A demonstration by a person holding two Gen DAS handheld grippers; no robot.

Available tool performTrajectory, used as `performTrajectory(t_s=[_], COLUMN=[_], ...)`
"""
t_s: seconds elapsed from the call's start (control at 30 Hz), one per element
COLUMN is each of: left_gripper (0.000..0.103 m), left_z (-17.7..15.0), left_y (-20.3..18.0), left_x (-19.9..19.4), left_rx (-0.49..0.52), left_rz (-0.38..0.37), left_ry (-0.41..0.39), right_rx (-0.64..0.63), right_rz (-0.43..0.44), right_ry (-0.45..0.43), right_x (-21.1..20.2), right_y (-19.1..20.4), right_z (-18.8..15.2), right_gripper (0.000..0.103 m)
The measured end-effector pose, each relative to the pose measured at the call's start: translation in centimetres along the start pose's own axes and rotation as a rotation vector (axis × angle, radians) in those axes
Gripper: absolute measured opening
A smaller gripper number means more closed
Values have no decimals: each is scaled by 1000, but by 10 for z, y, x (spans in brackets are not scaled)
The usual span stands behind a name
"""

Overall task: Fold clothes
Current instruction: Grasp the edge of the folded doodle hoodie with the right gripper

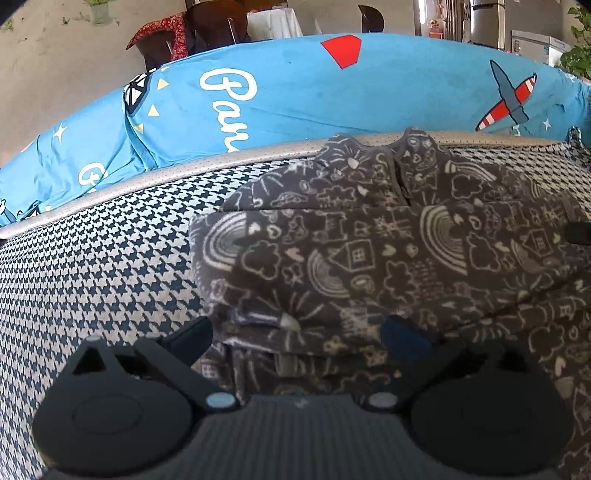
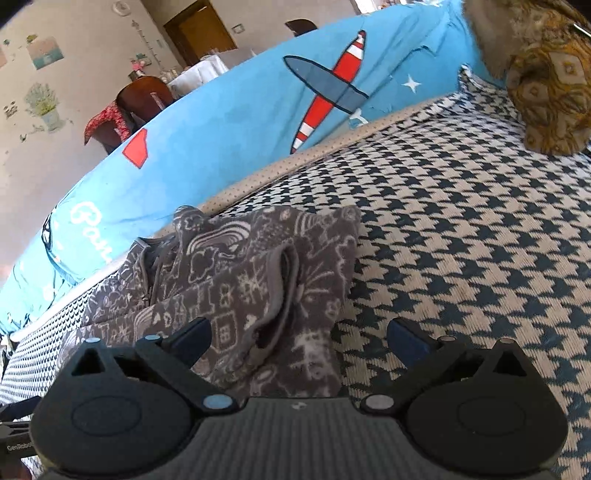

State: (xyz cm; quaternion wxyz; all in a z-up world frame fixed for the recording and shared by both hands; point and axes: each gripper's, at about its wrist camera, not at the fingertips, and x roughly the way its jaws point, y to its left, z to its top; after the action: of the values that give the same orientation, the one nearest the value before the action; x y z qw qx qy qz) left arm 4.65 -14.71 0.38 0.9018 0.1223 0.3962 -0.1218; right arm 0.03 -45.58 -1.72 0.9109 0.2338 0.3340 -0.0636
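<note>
A grey fleece garment point(image 1: 388, 251) with white doodle prints lies on a black-and-white houndstooth sofa seat point(image 1: 103, 266), its sleeves folded across the body and its collar toward the backrest. My left gripper point(image 1: 297, 332) hovers open over the garment's near left edge, nothing between its fingers. In the right wrist view the same garment point(image 2: 236, 288) lies left of centre with a sleeve cuff on top. My right gripper point(image 2: 299, 336) is open above the garment's near right corner, its right finger point(image 2: 406, 341) over the bare seat point(image 2: 461, 240).
A blue printed cover point(image 1: 295, 99) with planes and lettering drapes the sofa backrest behind the garment. A brown-gold patterned cushion point(image 2: 546, 81) sits at the far right of the seat. Chairs point(image 1: 207, 26) and a white-clothed table stand beyond the sofa.
</note>
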Motion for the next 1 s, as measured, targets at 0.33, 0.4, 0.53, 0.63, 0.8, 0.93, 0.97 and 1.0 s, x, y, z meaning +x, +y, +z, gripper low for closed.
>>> performTrajectory(t_s=[0.33, 0.4, 0.53, 0.63, 0.8, 0.93, 0.97, 1.0], left_gripper=[103, 103, 103, 103, 103, 103, 103, 103], left_z=[-2, -2, -2, -1, 2, 2, 3, 3], left_y=[-1, -1, -1, 0, 3, 4, 4, 5], left_x=[0, 0, 2, 4, 8, 11, 11, 12], left_rx=[4, 7, 5, -2, -33, -47, -49, -50], left_rz=[-2, 0, 7, 11, 5, 3, 2, 2], left_ry=[12, 13, 16, 21, 31, 36, 38, 42], right_rx=[-119, -125, -110, -91, -59, -34, -27, -23], right_rz=[3, 1, 14, 7, -4, -13, -16, -17], right_ry=[-24, -35, -48, -48, -48, -48, -48, -50], right_x=[12, 13, 11, 11, 11, 12, 12, 11], right_y=[18, 19, 17, 16, 14, 13, 12, 12], right_z=[-8, -9, -8, -8, -6, -5, -4, -4], right_gripper=[52, 43, 29, 25, 26, 44, 49, 52])
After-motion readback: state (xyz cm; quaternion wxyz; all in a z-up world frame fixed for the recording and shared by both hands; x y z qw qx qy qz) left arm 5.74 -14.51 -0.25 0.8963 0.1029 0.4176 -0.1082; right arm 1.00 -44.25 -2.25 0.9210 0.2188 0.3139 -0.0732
